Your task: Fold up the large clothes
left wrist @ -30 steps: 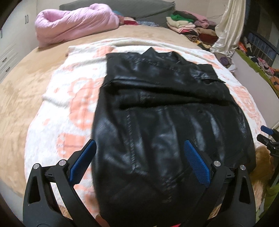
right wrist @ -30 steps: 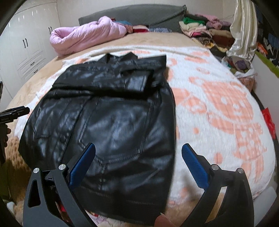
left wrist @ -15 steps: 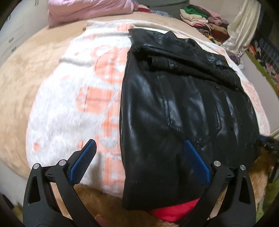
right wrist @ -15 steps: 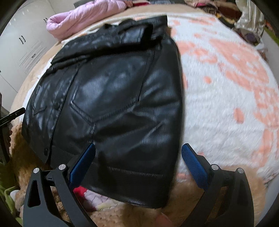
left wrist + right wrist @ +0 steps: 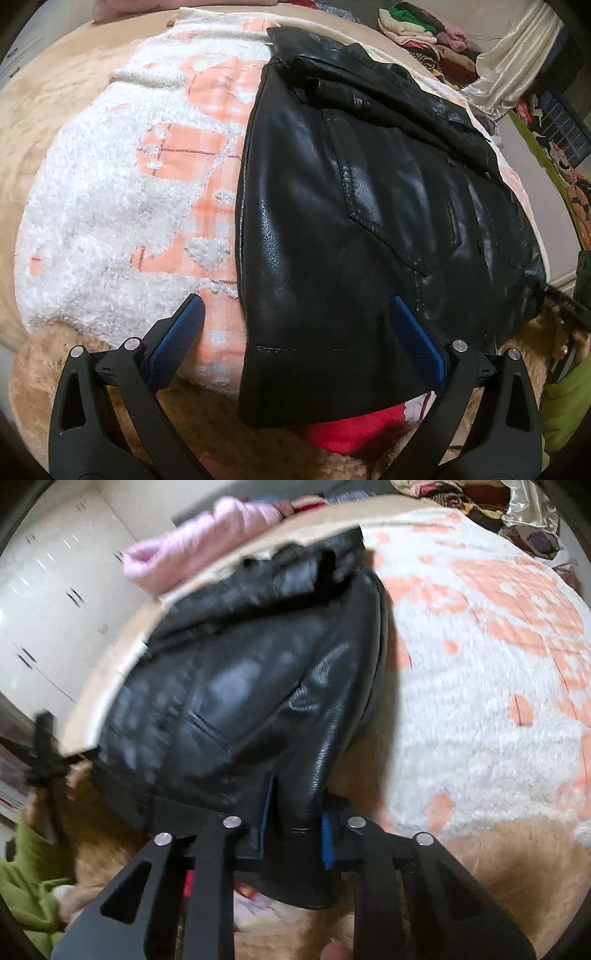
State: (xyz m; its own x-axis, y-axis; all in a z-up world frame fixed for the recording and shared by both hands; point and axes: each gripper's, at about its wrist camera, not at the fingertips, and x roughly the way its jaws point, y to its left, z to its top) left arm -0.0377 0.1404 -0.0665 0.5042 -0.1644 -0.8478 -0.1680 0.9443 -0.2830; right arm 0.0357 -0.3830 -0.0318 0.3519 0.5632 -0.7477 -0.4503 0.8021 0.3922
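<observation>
A black leather jacket point(image 5: 351, 206) lies flat on a white-and-orange blanket point(image 5: 122, 192), collar at the far end and hem toward me. My left gripper point(image 5: 295, 306) hangs open just above the hem's left corner, its blue pads point(image 5: 181, 332) wide apart. My right gripper point(image 5: 295, 816) is closing its jaws, and a fold of the jacket point(image 5: 236, 686) at the hem's right corner is pinched between its pads point(image 5: 327, 834). At the far right of the left wrist view, a hand holds the right gripper point(image 5: 569, 306) at that corner.
A red cloth point(image 5: 354, 428) shows under the hem on the tan fuzzy bedspread point(image 5: 207, 413). A pink quilt point(image 5: 199, 554) and stacked clothes point(image 5: 424, 29) lie at the far end. White cupboards point(image 5: 55, 602) stand to the left and a cream curtain point(image 5: 517, 62) hangs to the right.
Both grippers have come down toward the near hem. The left one has shifted toward the hem's left corner and stays open. The right one's jaws have closed onto the jacket.
</observation>
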